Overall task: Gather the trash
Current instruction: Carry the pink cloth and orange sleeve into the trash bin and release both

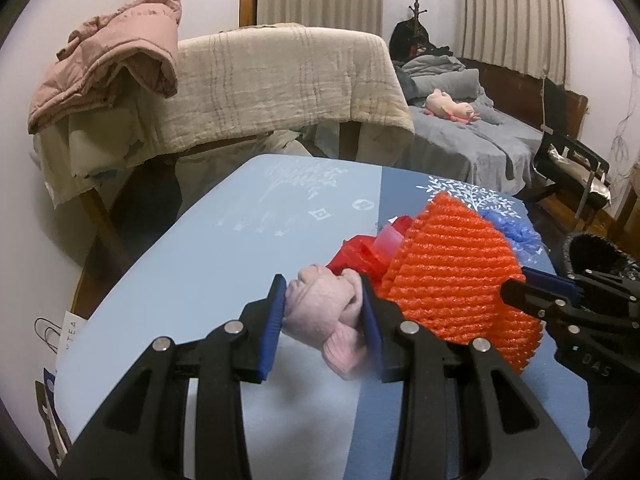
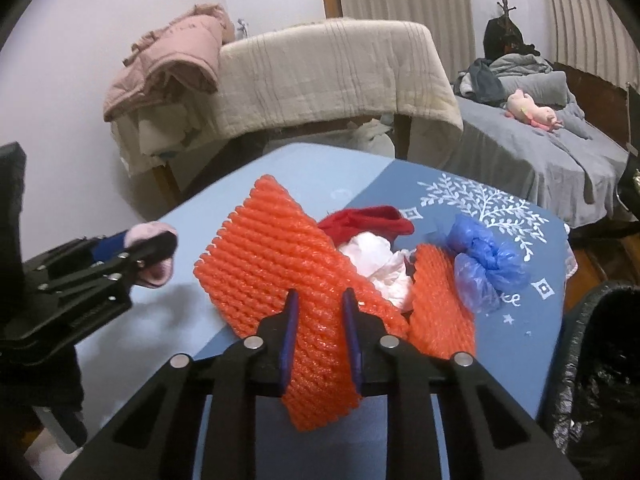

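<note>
Two grippers work over the blue table (image 1: 192, 264): the left gripper (image 1: 322, 320) is clamped on a pink crumpled wad (image 1: 320, 304) lifted just above the tabletop. The right gripper (image 2: 320, 336) grips the orange foam net (image 2: 272, 248), beside the blue plastic bag (image 2: 484, 264) and white paper (image 2: 376, 260).

A blue table (image 1: 208, 248) fills the middle. At eleven o'clock a pink jacket (image 1: 116, 52) lies beside a beige blanket (image 1: 280, 80). At two o'clock a grey bed (image 1: 480, 140) carries a pink plush toy (image 1: 448, 106); curtains (image 1: 512, 16) hang above.
</note>
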`<state>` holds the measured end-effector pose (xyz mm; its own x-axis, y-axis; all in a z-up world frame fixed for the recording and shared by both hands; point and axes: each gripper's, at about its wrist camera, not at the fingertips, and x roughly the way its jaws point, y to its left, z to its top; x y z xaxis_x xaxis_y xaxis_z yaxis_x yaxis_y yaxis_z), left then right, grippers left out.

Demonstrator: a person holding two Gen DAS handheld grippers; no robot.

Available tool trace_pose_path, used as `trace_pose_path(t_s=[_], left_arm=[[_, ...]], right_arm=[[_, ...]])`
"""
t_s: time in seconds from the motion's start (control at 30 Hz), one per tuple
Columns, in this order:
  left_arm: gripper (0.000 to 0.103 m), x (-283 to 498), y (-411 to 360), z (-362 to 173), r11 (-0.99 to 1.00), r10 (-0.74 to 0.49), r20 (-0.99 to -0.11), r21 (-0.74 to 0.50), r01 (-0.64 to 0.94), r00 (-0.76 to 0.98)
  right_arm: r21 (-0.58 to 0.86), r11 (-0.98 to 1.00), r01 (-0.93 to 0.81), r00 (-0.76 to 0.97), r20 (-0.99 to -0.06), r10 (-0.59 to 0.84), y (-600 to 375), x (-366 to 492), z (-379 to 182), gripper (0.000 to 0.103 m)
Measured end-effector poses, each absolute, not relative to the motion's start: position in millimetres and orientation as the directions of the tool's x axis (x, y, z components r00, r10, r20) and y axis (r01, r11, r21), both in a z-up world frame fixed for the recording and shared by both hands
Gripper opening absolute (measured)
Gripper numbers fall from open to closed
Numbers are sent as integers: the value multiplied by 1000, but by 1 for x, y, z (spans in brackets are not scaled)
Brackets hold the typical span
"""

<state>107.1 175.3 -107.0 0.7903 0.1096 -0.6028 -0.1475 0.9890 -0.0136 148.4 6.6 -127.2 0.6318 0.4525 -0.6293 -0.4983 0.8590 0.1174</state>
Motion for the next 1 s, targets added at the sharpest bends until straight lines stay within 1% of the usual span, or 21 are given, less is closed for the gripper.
trace_pose_path(t_s=[0.3, 0.57, 0.8, 1.0], left_arm=[[35, 101, 155, -89, 994, 83, -569, -12, -109, 818], [35, 106, 123, -77, 999, 26, -546, -17, -42, 837], [35, 117, 78, -71, 998, -61, -526, -31, 52, 848], [35, 127, 28, -70, 987, -155, -512, -39, 158, 845]], right_arm=[[148, 871, -468, 670, -583, 459, -23, 131, -102, 22], [146, 906, -398, 722, -559, 408, -66, 124, -89, 22], [138, 939, -314, 765, -548, 337, -112, 121, -83, 22], [129, 968, -214, 803, -541, 249, -162, 117, -80, 22]])
